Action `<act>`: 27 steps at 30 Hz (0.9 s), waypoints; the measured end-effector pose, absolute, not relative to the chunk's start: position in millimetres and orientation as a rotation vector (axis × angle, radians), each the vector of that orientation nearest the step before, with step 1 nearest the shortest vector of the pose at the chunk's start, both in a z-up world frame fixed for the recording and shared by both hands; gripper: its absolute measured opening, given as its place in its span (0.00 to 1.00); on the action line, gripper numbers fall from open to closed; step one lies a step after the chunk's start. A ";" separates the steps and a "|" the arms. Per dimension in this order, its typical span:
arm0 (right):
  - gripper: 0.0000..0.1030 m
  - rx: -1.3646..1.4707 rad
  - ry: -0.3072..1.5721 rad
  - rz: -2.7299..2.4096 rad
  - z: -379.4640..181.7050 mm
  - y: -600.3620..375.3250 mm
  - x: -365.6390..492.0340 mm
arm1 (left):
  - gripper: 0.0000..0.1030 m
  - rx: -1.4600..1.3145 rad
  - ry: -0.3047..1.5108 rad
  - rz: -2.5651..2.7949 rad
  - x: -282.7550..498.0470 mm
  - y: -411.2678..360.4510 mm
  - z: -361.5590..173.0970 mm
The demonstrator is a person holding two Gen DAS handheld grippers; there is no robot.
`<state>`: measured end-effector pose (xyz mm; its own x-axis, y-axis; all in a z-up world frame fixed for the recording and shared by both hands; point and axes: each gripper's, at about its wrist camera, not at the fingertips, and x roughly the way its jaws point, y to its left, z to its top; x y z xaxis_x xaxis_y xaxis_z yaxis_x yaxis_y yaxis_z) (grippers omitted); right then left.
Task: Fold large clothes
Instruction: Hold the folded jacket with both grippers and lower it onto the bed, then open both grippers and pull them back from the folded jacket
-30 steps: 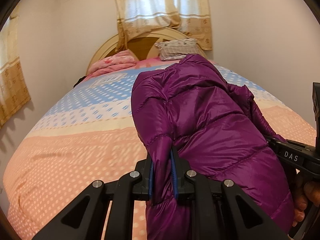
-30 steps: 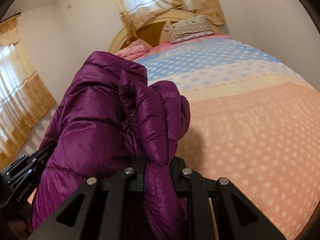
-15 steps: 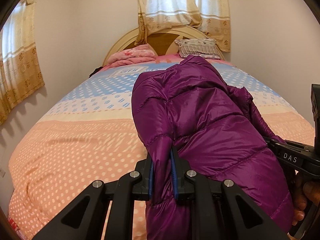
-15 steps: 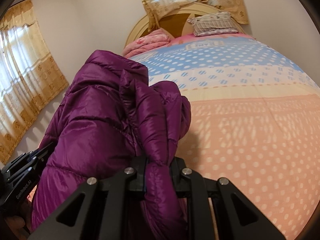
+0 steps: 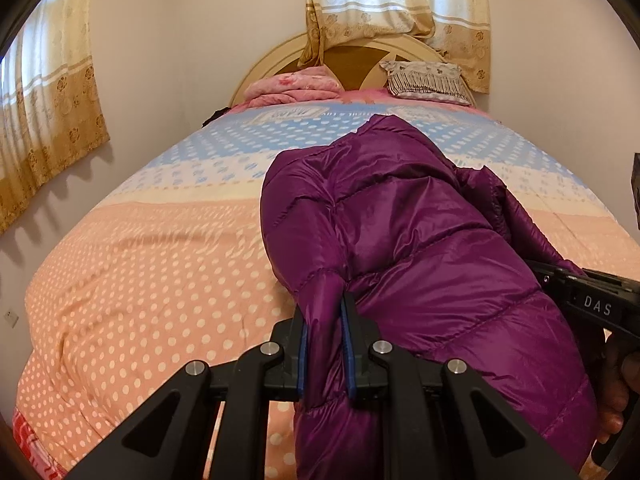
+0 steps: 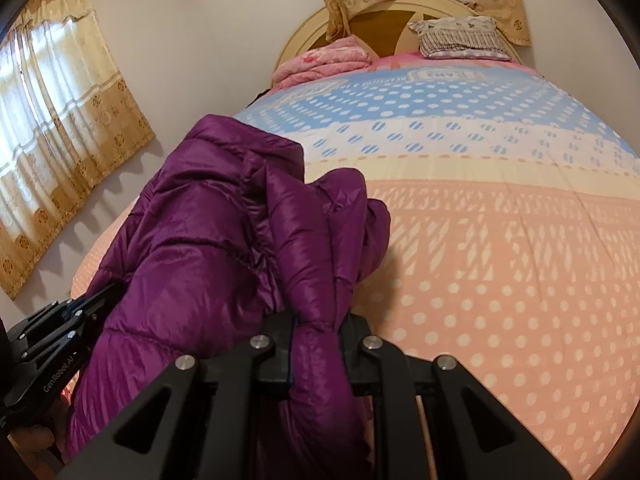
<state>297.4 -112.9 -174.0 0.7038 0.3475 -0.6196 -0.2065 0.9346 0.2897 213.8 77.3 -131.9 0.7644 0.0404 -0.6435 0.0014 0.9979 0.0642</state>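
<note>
1. Nearest the left wrist camera, the left gripper [image 5: 325,344] has its blue-padded fingers [image 5: 303,354] clamped on a fold of a purple puffer jacket [image 5: 416,248].
2. Nearest the right wrist camera, the right gripper [image 6: 316,346] has its fingers [image 6: 285,354] clamped on another bunched fold of the same jacket [image 6: 192,240].
3. The jacket hangs between the two grippers, held up above the bed [image 5: 132,280]; its quilted, shiny fabric bulges upward and forward from each grip.
4. In the left view, the other gripper's black body, lettered "DAS", shows at the right edge with a person's hand [image 5: 618,396] around its handle.
5. Beyond the jacket, the bed is covered by a polka-dot quilt [image 6: 500,272], peach nearest, then cream, then light blue.
6. At the head of the bed lie a folded pink blanket [image 5: 294,88] on the left and a striped pillow [image 5: 426,82] on the right.
7. Behind them stands a rounded cream headboard [image 5: 260,68], with yellow patterned curtains [image 5: 384,4] above it.
</note>
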 end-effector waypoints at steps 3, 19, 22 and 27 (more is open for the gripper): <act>0.16 0.204 0.757 0.303 -182.8 -111.7 302.6 | 0.18 0.052 0.720 0.034 215.1 80.5 -143.8; 0.43 0.227 0.826 0.255 -209.3 -123.5 312.3 | 0.74 0.033 0.715 0.129 219.1 89.6 -161.7; 0.49 0.219 0.822 0.247 -206.5 -125.1 310.2 | 0.74 0.032 0.724 0.139 219.2 90.1 -157.2; 0.56 0.177 0.777 0.192 -170.3 -127.8 282.1 | 0.74 -0.014 0.662 0.124 191.4 94.2 -113.6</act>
<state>282.1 -127.8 -170.3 0.6975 0.2360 -0.6766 -0.1061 0.9678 0.2282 191.4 94.2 -113.6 0.7816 0.1101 -0.6140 -0.1190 0.9925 0.0265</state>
